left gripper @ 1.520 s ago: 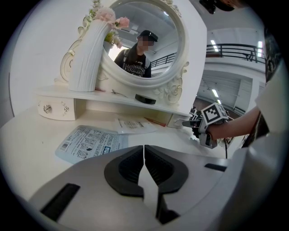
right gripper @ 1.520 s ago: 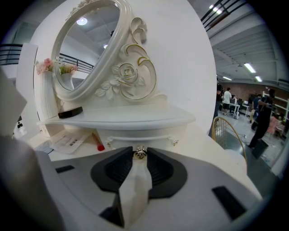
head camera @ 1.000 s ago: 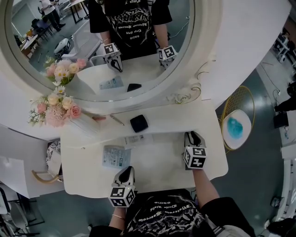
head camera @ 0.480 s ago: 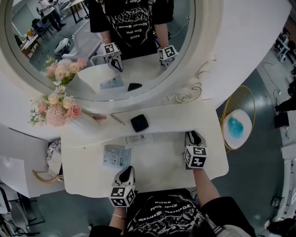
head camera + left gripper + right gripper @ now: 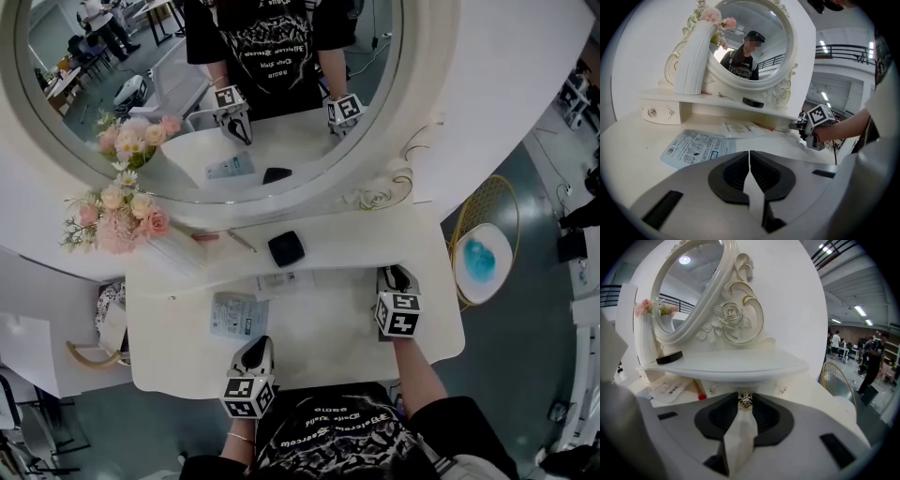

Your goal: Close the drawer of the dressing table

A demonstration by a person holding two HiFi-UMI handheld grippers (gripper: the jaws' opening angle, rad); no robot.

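Note:
A small white drawer (image 5: 740,389) sits under the right end of the dressing table's shelf (image 5: 726,365). Its crystal-and-gold knob (image 5: 745,401) lies between the pads of my right gripper (image 5: 745,401), which is shut on it. From the left gripper view, that right gripper (image 5: 802,127) points at the drawer's front (image 5: 783,125), which stands slightly out from under the shelf. In the head view the right gripper (image 5: 394,277) is at the tabletop's right side, with the drawer mostly hidden beneath it. My left gripper (image 5: 255,354) rests shut and empty near the table's front edge.
A blue-and-white packet (image 5: 235,317) and a leaflet (image 5: 281,280) lie on the tabletop (image 5: 319,337). A black compact (image 5: 285,248) and a vase of pink flowers (image 5: 117,220) stand on the shelf below the round mirror (image 5: 216,84). A gold wire stool (image 5: 483,258) stands to the right.

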